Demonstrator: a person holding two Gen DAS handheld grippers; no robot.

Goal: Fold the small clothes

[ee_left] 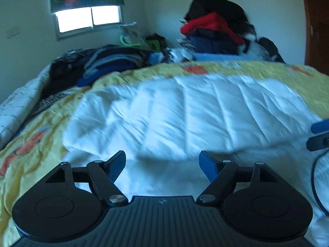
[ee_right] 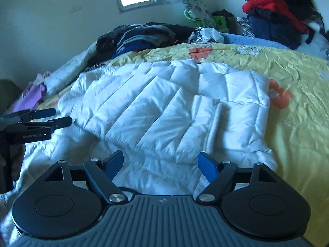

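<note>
a white quilted jacket (ee_right: 164, 107) lies across the yellow bed (ee_right: 298, 123), long axis side to side, just ahead of both released, empty tools: left tool (ee_left: 162, 162), right tool (ee_right: 160, 162).

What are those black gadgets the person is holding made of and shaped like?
Each is matte black plastic: a ribbed base, two round discs, hinged link arms with silver pivots, and blue ridged fingertips. The left gripper carries small white lettering; a dark cable loops beside the right gripper.

blur: left-wrist view smeared | cut off: perhaps right tool (ee_left: 319, 133)
</note>
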